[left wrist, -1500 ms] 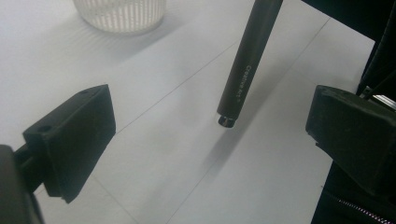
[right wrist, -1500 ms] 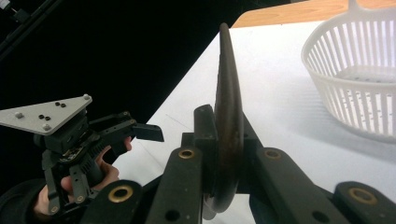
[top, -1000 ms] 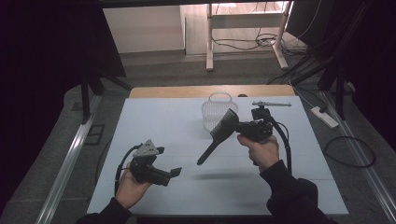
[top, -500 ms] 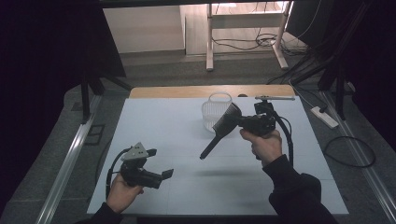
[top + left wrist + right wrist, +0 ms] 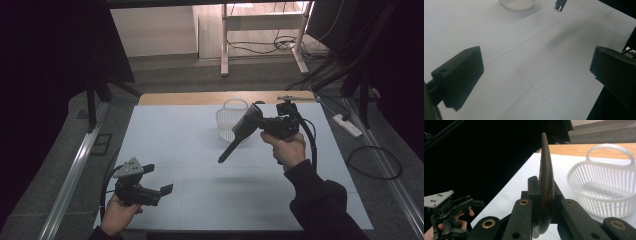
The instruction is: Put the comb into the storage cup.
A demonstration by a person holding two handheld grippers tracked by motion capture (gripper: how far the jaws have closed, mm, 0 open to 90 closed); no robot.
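While the right gripper (image 5: 261, 123) holds a dark comb (image 5: 241, 130) clamped by its wide head, carry step looks in hand: comb is up in the air, clear of the table (image 5: 165, 130), just beside the white basket (image 5: 228, 119) at the far edge. Jaws pinch the flat of the head, edge-on in right gripper view (image 5: 545, 182); handle hangs down-left, tip free.

Left gripper (image 5: 159, 192) low at near-left corner, jaws wide apart, nothing btwn them; well apart from the comb.

Next, prob.: swing comb over basket rim, drop handle end in first, then let go. Needs clearance past the arched basket handle; long comb may tip a light basket.

Comb: dark, matte, broad paddle-like head tapering to slim straight handle. Teeth too small to make out. Rigid-looking.

Basket: slatted, perforated floor, looks empty (image 5: 607, 192).
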